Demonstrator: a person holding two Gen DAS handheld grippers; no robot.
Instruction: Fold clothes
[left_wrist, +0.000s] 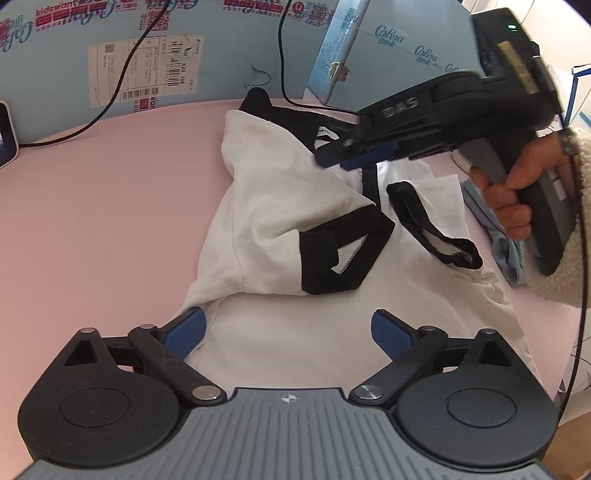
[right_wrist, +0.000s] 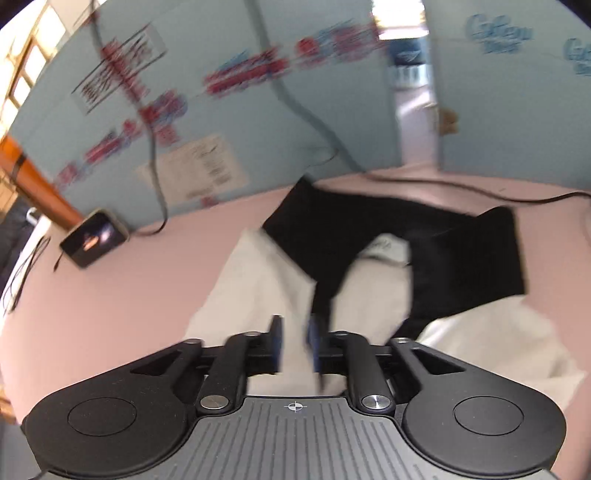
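Note:
A white shirt (left_wrist: 280, 206) with black collar and black sleeve cuffs (left_wrist: 343, 254) lies crumpled on the pink table (left_wrist: 92, 221). My left gripper (left_wrist: 288, 328) stands wide open over the shirt's near hem, with white cloth lying between its blue pads but not pinched. A hand (left_wrist: 517, 192) holds my right gripper (left_wrist: 343, 157) just above the collar area. The right wrist view is blurred: the right gripper (right_wrist: 295, 339) has a narrow gap between its pads, with the white shirt (right_wrist: 258, 288) showing through it and a black strip (right_wrist: 321, 306) beside the right pad.
Light-blue printed cardboard boxes (left_wrist: 74, 55) wall off the table's far edge, with black cables (left_wrist: 122, 74) hanging in front. A small screen device (right_wrist: 92, 238) sits at the far left. A pale blue cloth (left_wrist: 495, 236) lies at the right beneath the fleece sleeve (left_wrist: 565, 258).

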